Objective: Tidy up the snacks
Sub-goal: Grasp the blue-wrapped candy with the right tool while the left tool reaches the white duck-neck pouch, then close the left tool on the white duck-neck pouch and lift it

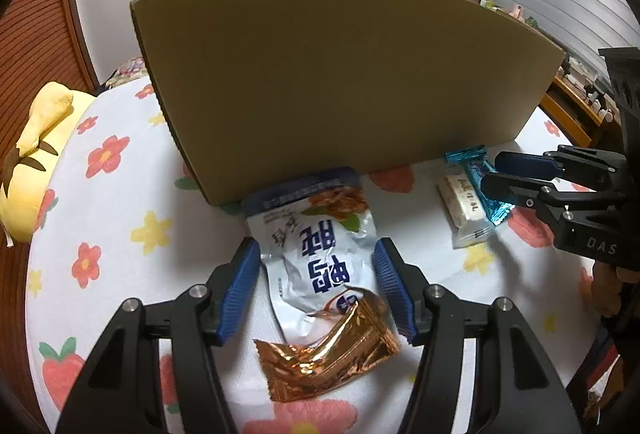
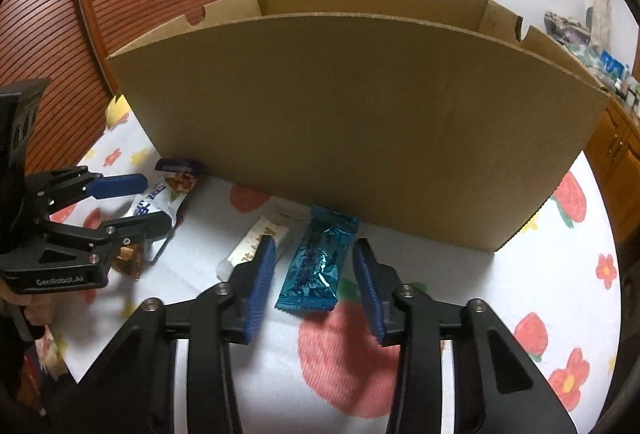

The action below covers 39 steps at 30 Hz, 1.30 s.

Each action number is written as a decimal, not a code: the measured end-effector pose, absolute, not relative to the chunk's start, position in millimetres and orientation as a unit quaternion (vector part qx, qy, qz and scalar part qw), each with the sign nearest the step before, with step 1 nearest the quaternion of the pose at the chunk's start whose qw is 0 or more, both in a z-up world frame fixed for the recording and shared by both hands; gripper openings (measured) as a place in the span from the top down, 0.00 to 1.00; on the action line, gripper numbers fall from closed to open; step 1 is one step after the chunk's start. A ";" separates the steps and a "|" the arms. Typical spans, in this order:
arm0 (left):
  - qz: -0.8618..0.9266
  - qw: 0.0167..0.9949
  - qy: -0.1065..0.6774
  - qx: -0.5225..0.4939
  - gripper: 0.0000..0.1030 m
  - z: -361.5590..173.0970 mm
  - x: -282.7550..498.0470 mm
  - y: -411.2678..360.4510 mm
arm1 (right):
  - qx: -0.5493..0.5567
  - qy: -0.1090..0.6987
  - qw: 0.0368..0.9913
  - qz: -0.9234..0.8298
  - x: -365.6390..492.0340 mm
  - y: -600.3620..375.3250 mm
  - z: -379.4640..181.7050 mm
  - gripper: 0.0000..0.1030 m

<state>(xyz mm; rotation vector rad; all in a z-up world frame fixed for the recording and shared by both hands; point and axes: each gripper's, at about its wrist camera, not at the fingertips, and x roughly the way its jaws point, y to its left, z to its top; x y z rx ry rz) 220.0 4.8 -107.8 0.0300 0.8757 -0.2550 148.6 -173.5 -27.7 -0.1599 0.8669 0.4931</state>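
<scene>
A: Where do your left gripper (image 1: pixel 316 288) fingers stand?

B: Wide, straddling the white snack pouch (image 1: pixel 316 246); a gold wrapper (image 1: pixel 332 354) lies nearer you.

A: And the right gripper (image 2: pixel 314 288)?

B: Wide too, around the blue snack bar (image 2: pixel 316 266). Centre each, close gently, then lift over the cardboard box (image 2: pixel 360 121) wall beyond your fingertips.

Both wrist views sit low and close, facing the cardboard box (image 1: pixel 344 81) beyond their jaws; each catches the other gripper sideways.
</scene>
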 end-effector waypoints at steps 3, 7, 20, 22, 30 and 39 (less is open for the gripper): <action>-0.123 0.898 0.423 0.013 0.39 -108.2 222.4 4.4 | -0.076 0.421 0.873 0.234 148.9 -173.6 -30.9 0.63; -0.114 0.899 0.423 0.029 0.33 -111.3 221.6 -0.4 | -0.080 0.424 0.872 0.232 147.9 -172.9 -33.9 0.63; -0.101 0.899 0.425 0.032 0.17 -112.2 221.3 -7.2 | -0.107 0.416 0.871 0.238 135.7 -167.6 -34.7 0.83; -0.101 0.898 0.426 0.033 0.15 -113.9 223.0 -4.3 | -0.106 0.415 0.872 0.240 132.7 -170.4 -33.0 0.84; -0.089 0.896 0.435 0.029 0.03 -118.7 227.0 4.8 | -0.099 0.412 0.873 0.239 121.0 -175.0 -34.1 0.84; -0.086 0.894 0.439 0.027 0.00 -120.5 225.2 5.4 | -0.090 0.409 0.877 0.236 99.7 -182.7 -36.9 0.84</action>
